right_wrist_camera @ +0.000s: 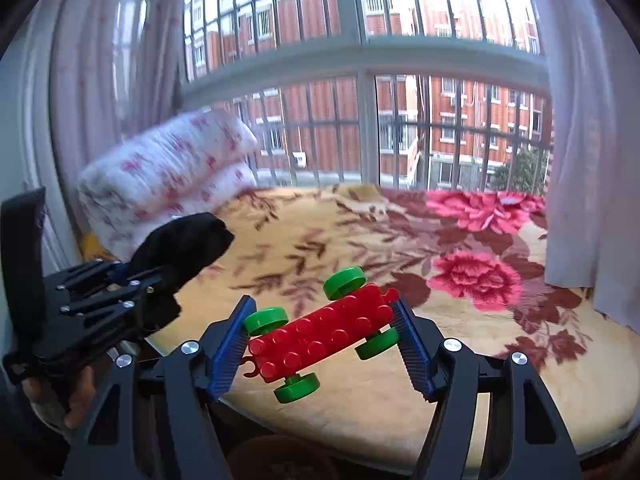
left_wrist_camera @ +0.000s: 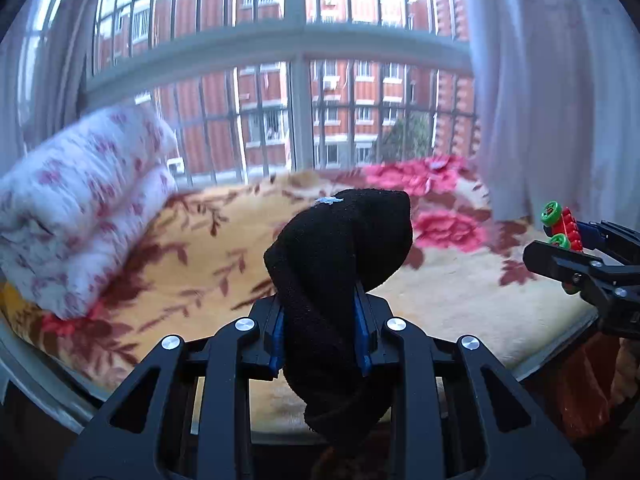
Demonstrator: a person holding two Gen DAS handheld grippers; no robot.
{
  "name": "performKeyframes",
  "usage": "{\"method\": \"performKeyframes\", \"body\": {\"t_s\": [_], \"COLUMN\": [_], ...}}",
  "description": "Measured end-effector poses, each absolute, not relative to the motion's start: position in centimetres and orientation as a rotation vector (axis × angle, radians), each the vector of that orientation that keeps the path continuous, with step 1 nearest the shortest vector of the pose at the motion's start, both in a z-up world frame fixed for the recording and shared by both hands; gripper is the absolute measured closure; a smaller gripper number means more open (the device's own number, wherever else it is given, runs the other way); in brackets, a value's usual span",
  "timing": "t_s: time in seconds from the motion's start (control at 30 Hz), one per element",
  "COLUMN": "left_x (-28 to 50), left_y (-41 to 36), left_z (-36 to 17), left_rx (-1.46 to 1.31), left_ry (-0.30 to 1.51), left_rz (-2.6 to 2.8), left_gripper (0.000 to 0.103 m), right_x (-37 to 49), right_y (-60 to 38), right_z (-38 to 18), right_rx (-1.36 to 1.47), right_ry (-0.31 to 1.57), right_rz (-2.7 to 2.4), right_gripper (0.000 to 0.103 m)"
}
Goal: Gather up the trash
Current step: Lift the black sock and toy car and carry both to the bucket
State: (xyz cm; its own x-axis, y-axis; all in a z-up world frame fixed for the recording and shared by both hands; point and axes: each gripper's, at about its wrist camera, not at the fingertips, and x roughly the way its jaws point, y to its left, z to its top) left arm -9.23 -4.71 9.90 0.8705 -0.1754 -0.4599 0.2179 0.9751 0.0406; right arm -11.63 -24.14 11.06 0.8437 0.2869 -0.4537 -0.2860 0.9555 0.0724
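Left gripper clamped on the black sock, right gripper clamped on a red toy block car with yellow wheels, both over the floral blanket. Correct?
Not quite: the wheels are green, not yellow. The right wrist view shows the right gripper clamped on the red toy block car with green wheels. The rest stands: the left gripper is clamped on the black sock, both over the floral blanket.

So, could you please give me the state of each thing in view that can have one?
left gripper: shut on the sock, held above the blanket.
sock: black, clamped mid-length, top flopped over, end hanging below.
right gripper: shut on the toy car.
toy car: red, green wheels, held slanted between the pads, off the blanket.
blanket: spread flat.
quilt: folded, by the window.
curtains: drawn aside.
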Motion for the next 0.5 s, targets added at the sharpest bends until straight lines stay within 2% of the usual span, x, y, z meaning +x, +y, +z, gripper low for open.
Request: {"method": "performKeyframes", "body": {"t_s": [0.23, 0.5], "left_x": [-16.1, -18.7], "left_y": [-4.3, -4.1], "left_z": [11.8, 12.2], "left_rx": [0.126, 0.129], "left_ry": [0.353, 0.319], "left_rz": [-0.224, -0.258], "left_gripper": [0.077, 0.077], "right_x": [-20.4, -24.9], "right_y": [-24.0, -24.5], "right_z": [13.7, 14.3], "right_rx": [0.004, 0.011], "right_ry": [0.341, 0.278], "right_rz": [0.268, 0.225], "right_gripper": [0.037, 0.036]}}
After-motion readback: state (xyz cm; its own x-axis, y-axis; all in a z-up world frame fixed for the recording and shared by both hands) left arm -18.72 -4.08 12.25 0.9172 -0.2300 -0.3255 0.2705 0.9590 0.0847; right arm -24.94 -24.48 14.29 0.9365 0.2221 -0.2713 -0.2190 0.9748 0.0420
